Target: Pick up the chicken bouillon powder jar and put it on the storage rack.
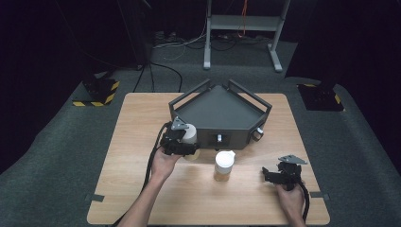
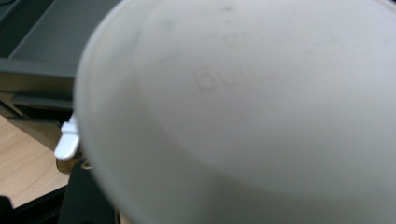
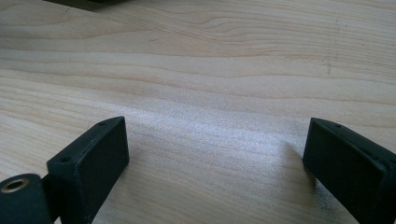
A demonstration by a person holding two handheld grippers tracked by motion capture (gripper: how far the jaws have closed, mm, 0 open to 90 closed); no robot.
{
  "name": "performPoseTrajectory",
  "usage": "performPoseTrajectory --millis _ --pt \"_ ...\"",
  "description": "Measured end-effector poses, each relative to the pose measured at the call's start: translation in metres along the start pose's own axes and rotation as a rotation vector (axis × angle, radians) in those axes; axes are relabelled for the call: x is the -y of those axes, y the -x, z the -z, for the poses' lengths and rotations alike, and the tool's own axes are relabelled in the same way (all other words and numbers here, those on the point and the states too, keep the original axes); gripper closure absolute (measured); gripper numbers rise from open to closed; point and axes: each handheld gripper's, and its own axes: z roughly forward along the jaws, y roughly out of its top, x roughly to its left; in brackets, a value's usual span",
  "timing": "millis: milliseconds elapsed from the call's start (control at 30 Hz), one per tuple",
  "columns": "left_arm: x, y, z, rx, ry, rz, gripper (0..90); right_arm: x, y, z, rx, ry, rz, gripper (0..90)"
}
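Near the table's point(image 1: 142, 189) middle, left of centre and just before the grey tray point(image 1: 222, 111): one cup point(image 1: 190, 134), white lid, held in the left gripper point(image 1: 182, 142). Jaws were closed on it; in the left gripper view the lid point(image 2: 243, 112) sat so close to the lens that the cup's body and the jaws were mostly hidden. The cup appeared lifted off the wood and held level with the tray's front wall, probably so that it could clear that wall and go inside.

Centre of the table, toward the near edge: a second cup point(image 1: 223, 165), same white lid, standing upright and alone, apart from both grippers. A white tab point(image 2: 67, 140) in the left gripper view was likely this cup's lid.

Far half of the table: tray, five-sided, with rail handles; its floor was bare, ready to receive.

Near right corner: right gripper point(image 1: 279, 174), jaws standing wide apart over bare wood point(image 3: 210, 84), holding nothing. It seemingly rested there out of the way, placed to take the second cup in turn.
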Motion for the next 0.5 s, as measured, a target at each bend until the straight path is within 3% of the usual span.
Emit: performPoseTrajectory --millis 500 --pt "-0.051 -0.007 0.004 0.035 -0.044 -0.023 32.7 0.000 0.000 0.000 0.000 0.000 0.001 6.2"
